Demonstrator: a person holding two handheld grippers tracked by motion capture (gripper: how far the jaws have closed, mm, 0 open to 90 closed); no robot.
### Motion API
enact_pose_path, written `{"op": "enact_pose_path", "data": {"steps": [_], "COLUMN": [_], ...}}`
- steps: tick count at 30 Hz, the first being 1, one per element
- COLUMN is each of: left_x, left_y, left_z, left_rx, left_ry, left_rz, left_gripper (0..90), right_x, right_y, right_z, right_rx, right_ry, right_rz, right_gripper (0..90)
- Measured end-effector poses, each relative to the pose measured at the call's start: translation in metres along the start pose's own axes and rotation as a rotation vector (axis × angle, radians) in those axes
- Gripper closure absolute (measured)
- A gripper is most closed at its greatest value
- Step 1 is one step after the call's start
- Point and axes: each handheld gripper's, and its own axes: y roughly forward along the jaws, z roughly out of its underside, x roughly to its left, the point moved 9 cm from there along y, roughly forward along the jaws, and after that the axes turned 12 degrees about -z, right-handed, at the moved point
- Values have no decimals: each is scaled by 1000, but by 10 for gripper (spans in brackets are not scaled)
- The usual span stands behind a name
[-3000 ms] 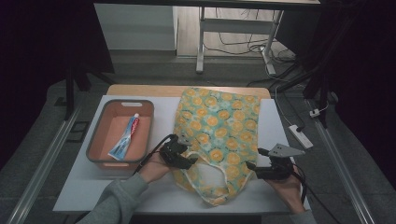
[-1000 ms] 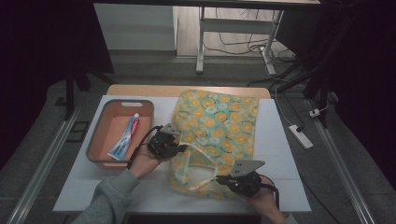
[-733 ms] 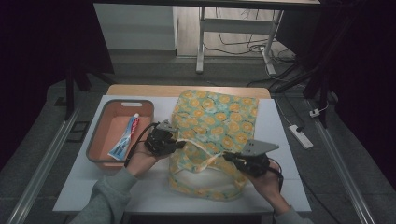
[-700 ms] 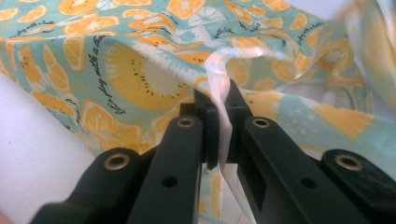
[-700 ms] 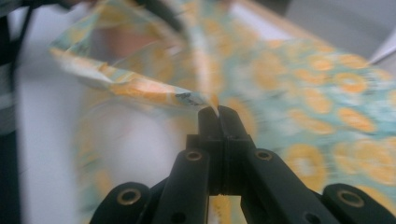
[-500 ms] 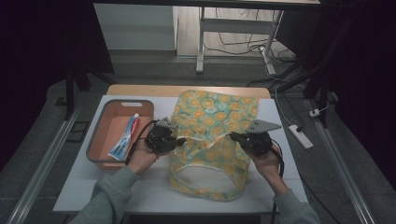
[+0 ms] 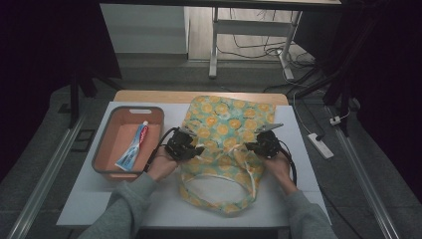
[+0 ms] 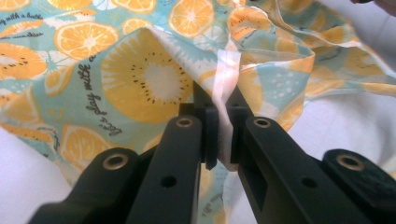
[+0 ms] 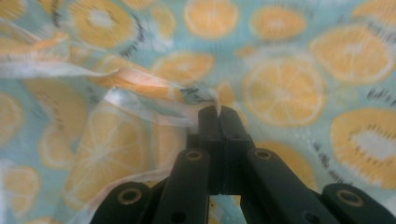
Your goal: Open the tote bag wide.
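We see the left gripper (image 8: 219, 140) jaws clamped on the white-lined rim of the teal orange-print fabric bag (image 7: 226, 144); the right gripper (image 9: 218, 116) jaws pinch the opposite rim. The bag mouth spans between them on the white tabletop (image 7: 99, 199).

My left gripper (image 8: 218, 140) pinches the bag (image 8: 140, 74), whose hem vanishes between my pads. Beyond my right gripper (image 9: 218, 140) the print blurs. Both views cut the cloth off around my fingers (image 9: 187, 186).
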Motion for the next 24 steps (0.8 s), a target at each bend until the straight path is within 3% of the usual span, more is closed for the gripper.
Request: {"op": "enact_pose_path", "data": {"steps": [5, 9, 14, 15, 17, 18, 19, 20, 23, 24], "left_x": [6, 11, 12, 12, 13, 15, 15, 16, 18, 19], "left_y": [15, 25, 35, 36, 36, 36, 36, 36, 38, 39], "left_z": [-3, -8, -8, -7, -7, -7, -7, -7, -8, -8], "left_rx": [13, 12, 31, 35, 36, 33, 33, 32, 26, 26], "left_ry": [-11, -25, -26, -23, -27, -30, -30, -33, -44, -48], "left_rz": [-47, -71, -77, -78, -80, -82, -82, -86, -91, -93], "left_gripper": [874, 874, 873, 874, 872, 871, 870, 870, 868, 868], "right_x": [-9, -19, -24, -23, -14, -5, -5, 16, 50, 50], "right_y": [-3, -8, -9, -12, -17, -21, -21, -35, -57, -57], "right_z": [5, 10, 14, 14, 11, 8, 8, 2, -5, -5], "right_rx": [15, 16, 30, 29, 8, -10, -10, -41, -103, -103], "right_ry": [1, 37, 49, 62, 82, 78, 78, 44, -4, -4], "right_rz": [54, 89, 113, 115, 60, 25, 25, -32, -100, -100], "right_gripper": [895, 895, 881, 707, 544, 508, 508, 440, 405, 405]}}
